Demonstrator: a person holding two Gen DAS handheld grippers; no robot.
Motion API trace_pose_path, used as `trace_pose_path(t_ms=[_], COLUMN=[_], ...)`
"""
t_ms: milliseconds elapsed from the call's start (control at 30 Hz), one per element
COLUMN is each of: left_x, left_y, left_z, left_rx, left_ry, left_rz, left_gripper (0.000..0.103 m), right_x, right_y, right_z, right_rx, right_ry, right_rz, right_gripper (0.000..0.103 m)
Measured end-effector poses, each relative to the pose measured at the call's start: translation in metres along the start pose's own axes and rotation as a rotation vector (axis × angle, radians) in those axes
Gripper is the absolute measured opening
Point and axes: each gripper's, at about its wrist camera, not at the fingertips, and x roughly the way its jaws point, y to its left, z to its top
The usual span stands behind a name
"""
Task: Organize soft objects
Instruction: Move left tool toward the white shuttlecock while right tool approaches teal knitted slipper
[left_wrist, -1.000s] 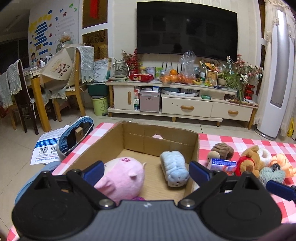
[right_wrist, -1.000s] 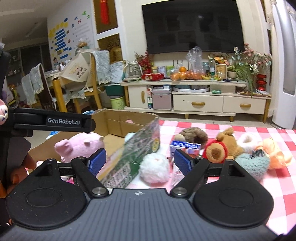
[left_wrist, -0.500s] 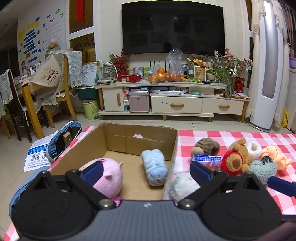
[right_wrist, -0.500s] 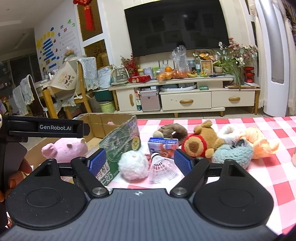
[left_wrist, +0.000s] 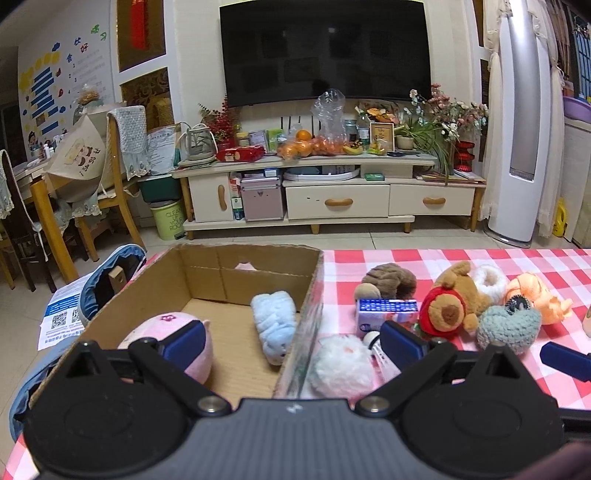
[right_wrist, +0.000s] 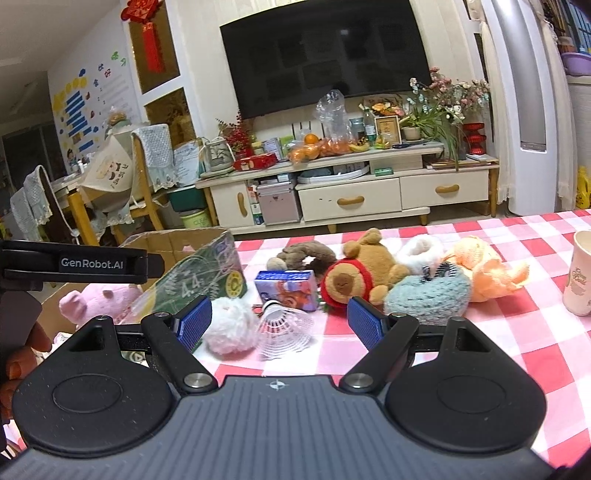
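A cardboard box (left_wrist: 314, 291) stands on the checked table and holds a pink pig plush (left_wrist: 166, 325) and a light blue plush (left_wrist: 275, 321). My left gripper (left_wrist: 291, 341) hangs open over the box's right wall with nothing between its fingers. To the right lie a white fluffy ball (right_wrist: 229, 328), a brown bear in a red hood (right_wrist: 354, 273), a grey-blue knitted toy (right_wrist: 428, 295), an orange plush (right_wrist: 480, 266), a white fluffy toy (right_wrist: 421, 251) and a brown plush (right_wrist: 306, 254). My right gripper (right_wrist: 280, 321) is open, low over the ball and a shuttlecock (right_wrist: 284, 325).
A blue carton (right_wrist: 288, 288) sits behind the shuttlecock. A paper cup (right_wrist: 580, 273) stands at the table's right edge. A person's hand (right_wrist: 22, 354) holds the left gripper's handle. Beyond the table are a TV cabinet (left_wrist: 332, 195) and chairs (left_wrist: 92, 192).
Both grippers have shifted right and back from the box. The toy pile now sits more in front of the right gripper, and a paper cup has come into its view. Both stay open.
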Motion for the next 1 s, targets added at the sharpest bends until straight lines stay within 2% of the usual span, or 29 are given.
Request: trace_pose_path(t_ms=[333, 633, 1000], left_x=[0.005, 0.007, 0.009], left_y=[-0.019, -0.039, -0.068], left_z=[-0.004, -0.007, -0.018], left_rx=[0.021, 0.049, 0.119], left_ry=[0.017, 0.016, 0.011], left_rz=[-0.021, -0.069, -0.108], left_gripper=[0.101, 0.101, 0.102], right_x=[0.001, 0.0, 0.003], right_y=[-0.004, -0.011, -0.035], right_z=[-0.003, -0.006, -0.014], right_rx=[0.036, 0.059, 0.122], right_ry=[-0.013, -0.02, -0.004], right_rz=[-0.045, -0.098, -0.204], right_gripper=[0.1, 0.101, 0.101])
